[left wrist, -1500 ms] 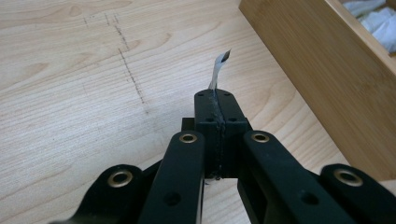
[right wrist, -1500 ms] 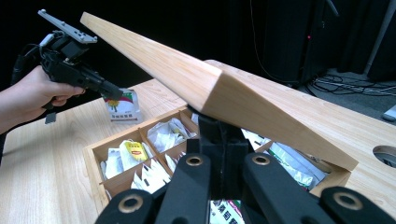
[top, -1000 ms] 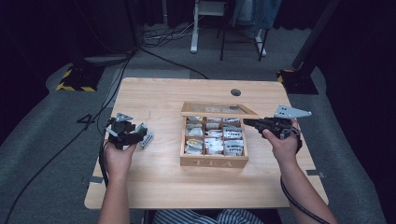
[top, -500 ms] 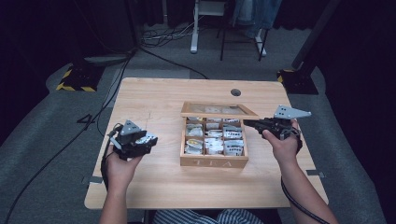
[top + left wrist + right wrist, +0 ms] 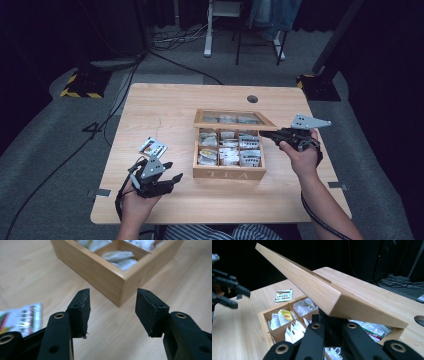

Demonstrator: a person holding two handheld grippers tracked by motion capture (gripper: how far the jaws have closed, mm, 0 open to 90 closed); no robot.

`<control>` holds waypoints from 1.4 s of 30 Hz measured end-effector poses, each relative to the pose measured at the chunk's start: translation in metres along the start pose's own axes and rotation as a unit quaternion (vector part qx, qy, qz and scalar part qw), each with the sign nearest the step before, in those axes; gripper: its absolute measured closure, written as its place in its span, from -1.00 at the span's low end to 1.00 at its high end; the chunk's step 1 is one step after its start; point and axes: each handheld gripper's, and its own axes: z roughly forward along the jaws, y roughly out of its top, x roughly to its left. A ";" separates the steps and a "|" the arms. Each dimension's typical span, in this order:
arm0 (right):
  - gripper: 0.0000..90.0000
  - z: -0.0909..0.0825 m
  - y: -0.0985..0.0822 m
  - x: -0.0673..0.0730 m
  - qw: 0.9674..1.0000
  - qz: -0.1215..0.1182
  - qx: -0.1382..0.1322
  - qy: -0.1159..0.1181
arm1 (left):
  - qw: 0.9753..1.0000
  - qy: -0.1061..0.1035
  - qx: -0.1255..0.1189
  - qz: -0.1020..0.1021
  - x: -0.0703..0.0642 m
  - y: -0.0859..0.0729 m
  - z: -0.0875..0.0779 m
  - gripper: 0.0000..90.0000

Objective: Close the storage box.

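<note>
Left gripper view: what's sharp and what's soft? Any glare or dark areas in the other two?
Left gripper view: left gripper pads sharp, tea box and packet soft. Right gripper view: lid evenly lit, background black, own jaws blurred. High view: table well lit without glare, floor beyond dim.

High view looks down from above the near edge onto the tea box (image 5: 229, 150). Left gripper view sits low, close to its corner; right gripper view under its lid (image 5: 312, 287); all share the box.

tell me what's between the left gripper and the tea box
Nothing: in the high view, bare table separates the left gripper from the tea box. The loose tea packet lies off to the side, and the left gripper view agrees.
</note>
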 end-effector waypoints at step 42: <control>1.00 -0.014 -0.007 0.003 0.991 0.034 0.121 0.042 | 0.997 0.005 0.074 -0.003 -0.003 -0.034 0.053 -0.10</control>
